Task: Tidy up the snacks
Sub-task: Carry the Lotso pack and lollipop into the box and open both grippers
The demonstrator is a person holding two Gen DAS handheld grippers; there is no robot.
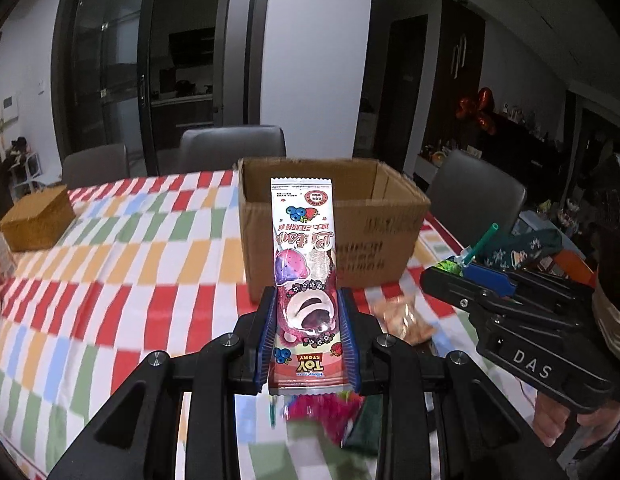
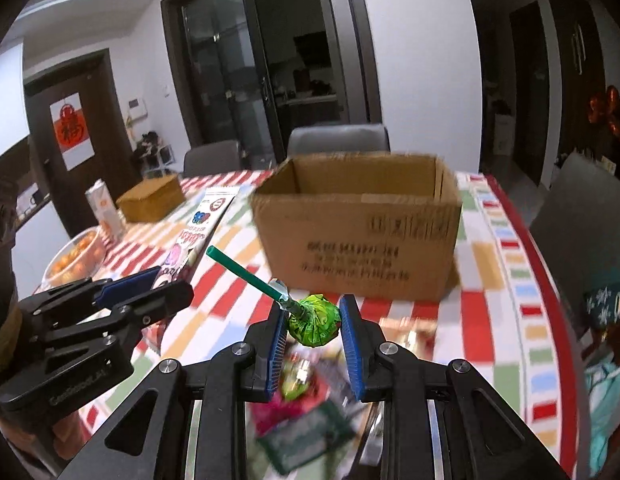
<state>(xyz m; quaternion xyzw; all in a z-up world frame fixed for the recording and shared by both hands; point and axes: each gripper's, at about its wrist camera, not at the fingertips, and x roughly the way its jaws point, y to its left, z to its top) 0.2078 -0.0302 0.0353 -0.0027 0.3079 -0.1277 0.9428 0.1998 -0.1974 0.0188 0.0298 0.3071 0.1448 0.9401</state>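
The open cardboard box [image 1: 334, 220] sits straight ahead of both tools: left tool [image 1: 308, 340] clamps an upright snack packet [image 1: 304, 264], right tool [image 2: 314, 320] pinches a green lollipop [image 2: 314, 320].

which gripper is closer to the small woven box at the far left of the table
Left. The left gripper holds the pink snack packet on the woven box's side; the right gripper, holding the green lollipop, is farther right.
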